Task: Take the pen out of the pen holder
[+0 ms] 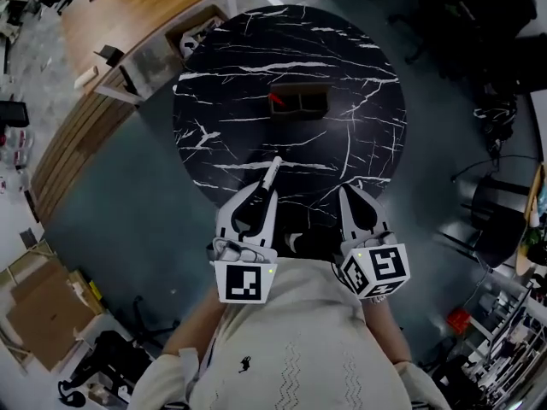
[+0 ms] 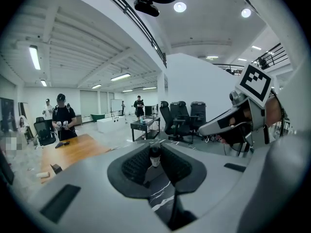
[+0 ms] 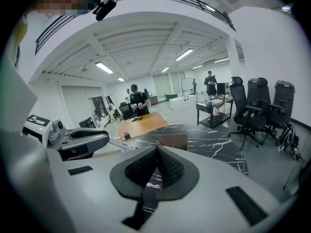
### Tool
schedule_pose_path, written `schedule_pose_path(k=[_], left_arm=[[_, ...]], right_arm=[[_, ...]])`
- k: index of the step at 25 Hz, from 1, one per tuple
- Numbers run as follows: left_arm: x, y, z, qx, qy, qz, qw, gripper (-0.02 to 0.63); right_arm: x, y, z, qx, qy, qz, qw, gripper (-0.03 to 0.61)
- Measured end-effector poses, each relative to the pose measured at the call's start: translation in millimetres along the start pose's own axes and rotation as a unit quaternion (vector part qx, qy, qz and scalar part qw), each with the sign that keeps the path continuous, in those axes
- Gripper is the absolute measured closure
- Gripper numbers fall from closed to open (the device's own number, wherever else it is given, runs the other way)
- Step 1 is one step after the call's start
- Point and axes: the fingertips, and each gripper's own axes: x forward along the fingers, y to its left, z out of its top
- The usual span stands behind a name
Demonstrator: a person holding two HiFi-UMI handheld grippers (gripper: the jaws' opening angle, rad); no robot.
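Observation:
The brown pen holder (image 1: 300, 102) stands at the middle of the round black marble table (image 1: 359, 75), with something red (image 1: 275, 102) at its left end. My left gripper (image 1: 263, 198) is over the table's near edge, shut on a white pen (image 1: 272, 175) whose end points toward the holder. In the left gripper view the pen (image 2: 155, 156) shows end-on between the pads of the left gripper (image 2: 155, 160). My right gripper (image 1: 347, 195) hovers beside it, shut on nothing. In the right gripper view the right gripper (image 3: 157, 150) faces the holder (image 3: 171, 141), with the pen (image 3: 119, 144) at left.
A wooden counter (image 1: 111, 24) curves round the table's far left, with cardboard boxes (image 1: 38, 310) on the floor. Office chairs (image 3: 260, 108) and a desk (image 3: 216, 103) stand beyond the table. Several people (image 2: 61, 116) stand in the background.

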Motion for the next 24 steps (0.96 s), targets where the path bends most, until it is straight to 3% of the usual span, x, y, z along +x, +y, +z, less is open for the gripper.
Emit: schedule_pose_path(k=[10,17,24], left_arm=[[-12.9,-5.7,12.3,0.002,-0.031,0.007,0.9995,0.543],[-16.7,-3.8,1.0,0.003,-0.011,0.017,0.9998,0.543],[-3.1,-4.2,1.5,0.007,-0.024,0.032,0.9992,0.543]], right_arm=[[-10.3,15.1,-2.8,-0.007,-0.001,0.003,1.000,0.563],[-8.2,13.1,-8.8,-0.007,0.005,0.008,1.000,0.563],[-3.8,-1.2,-8.9,-0.013,0.000,0.006,1.000,0.563]])
